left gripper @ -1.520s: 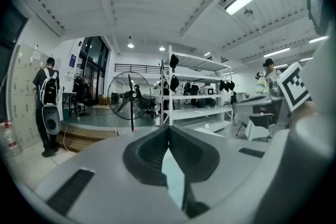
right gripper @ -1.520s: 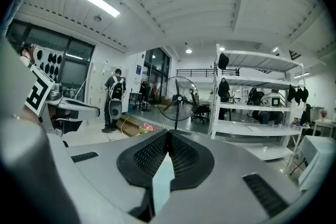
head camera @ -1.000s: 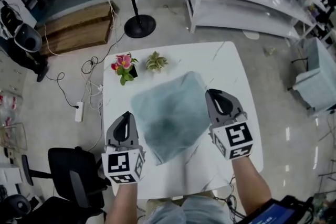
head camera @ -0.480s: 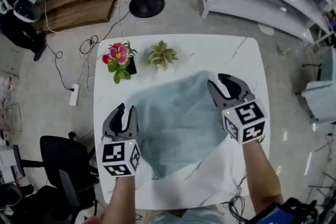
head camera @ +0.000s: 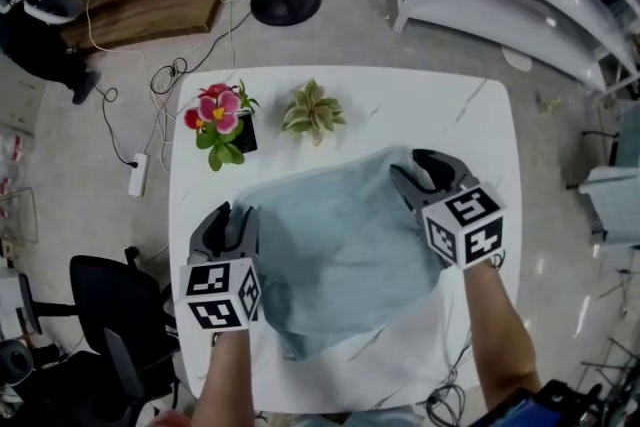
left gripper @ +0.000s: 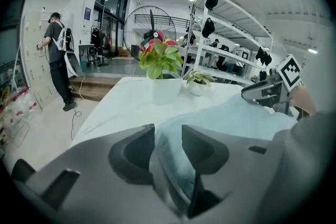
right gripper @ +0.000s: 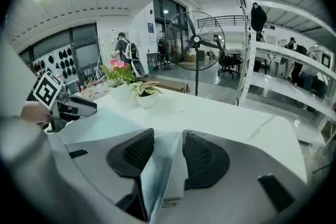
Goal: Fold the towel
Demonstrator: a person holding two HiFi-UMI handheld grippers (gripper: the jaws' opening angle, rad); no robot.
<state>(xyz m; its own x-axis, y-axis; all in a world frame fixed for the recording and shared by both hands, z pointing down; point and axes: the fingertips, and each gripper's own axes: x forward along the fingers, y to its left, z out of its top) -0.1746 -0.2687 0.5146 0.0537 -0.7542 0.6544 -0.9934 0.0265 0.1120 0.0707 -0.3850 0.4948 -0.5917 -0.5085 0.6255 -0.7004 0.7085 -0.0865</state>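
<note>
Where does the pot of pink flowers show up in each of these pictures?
Head view: pink flowers at the table's far left corner.
Left gripper view: they stand upper centre.
Right gripper view: left of centre, upper half.
Shared landmark: the small green plant, just right of them everywhere.

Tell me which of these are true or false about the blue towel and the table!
1. The towel is light blue. True.
2. Three plants stand on the table. False: there are two, a pink flower and a small green plant.
3. The towel lies on the floor. False: it lies on the white table.
4. The left gripper and the right gripper each have some towel between their jaws. True; both sets of jaws have just been opening.
5. The plants stand on top of the towel. False: they stand on bare table beyond it.
</note>
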